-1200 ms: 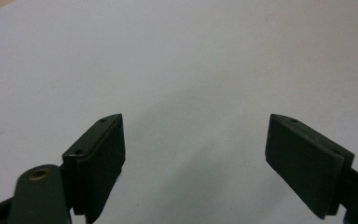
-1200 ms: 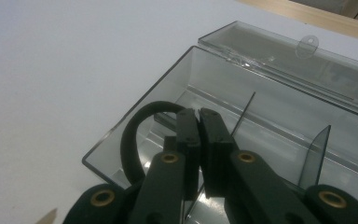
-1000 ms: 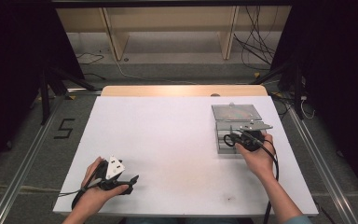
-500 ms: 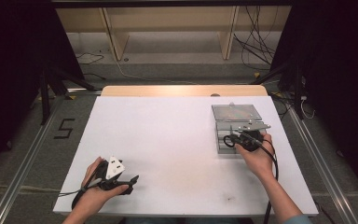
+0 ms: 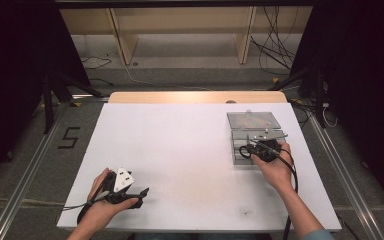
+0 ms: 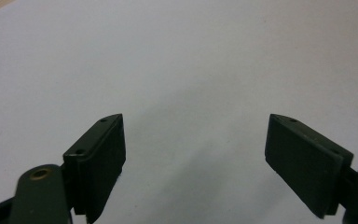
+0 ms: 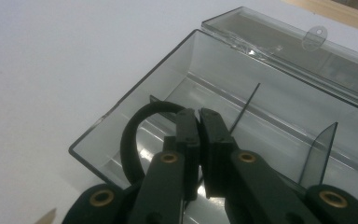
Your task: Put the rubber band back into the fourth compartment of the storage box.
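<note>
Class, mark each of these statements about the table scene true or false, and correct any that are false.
1. The clear plastic box has its lid open. True.
2. The left gripper has its jaws shut. False: they stand wide apart over the bare white table.
3. The right gripper has its jaws closed together above the box. True.
4. The box lies on the person's left side of the table. False: it lies on the right side, by the right gripper.
5. A black loop curves beside the right gripper's jaws. True.
</note>
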